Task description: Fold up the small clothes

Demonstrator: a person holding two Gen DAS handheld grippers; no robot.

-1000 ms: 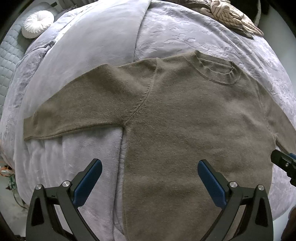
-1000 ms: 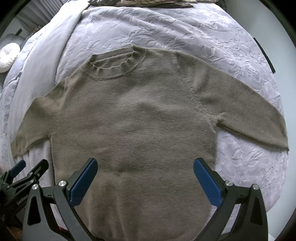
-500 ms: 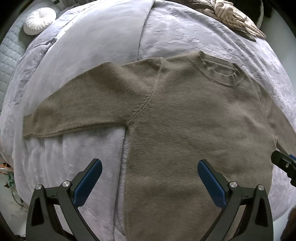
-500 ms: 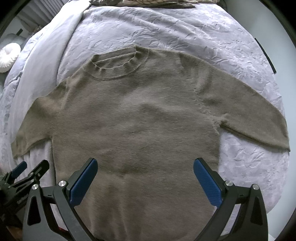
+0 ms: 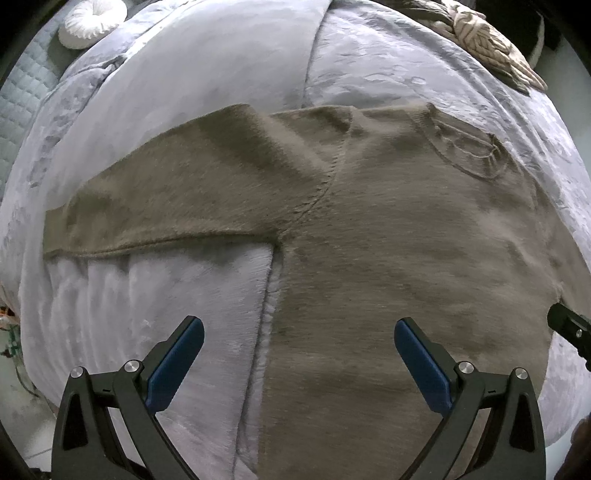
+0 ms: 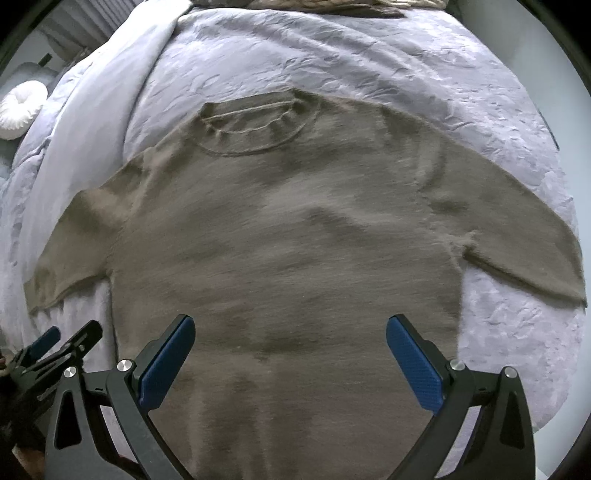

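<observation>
A brown knit sweater (image 5: 388, 240) lies flat and face up on a lavender bed, both sleeves spread out; it also shows in the right wrist view (image 6: 288, 240). Its collar (image 6: 255, 122) points to the far side. My left gripper (image 5: 299, 354) is open and empty, hovering over the sweater's lower left edge below the left sleeve (image 5: 166, 206). My right gripper (image 6: 290, 350) is open and empty above the lower body of the sweater. The right sleeve (image 6: 517, 236) lies to its right. The sweater's hem is hidden below both views.
The lavender bedspread (image 5: 406, 66) covers the bed, with a plush blanket (image 5: 177, 288) on its left side. A round white cushion (image 5: 92, 22) sits at the far left. A cream knit item (image 5: 491, 40) lies at the far edge. A pale wall (image 6: 517, 33) is on the right.
Both grippers have moved closer to the sweater and slightly down, so it fills more of each view. Both stay open and empty.
</observation>
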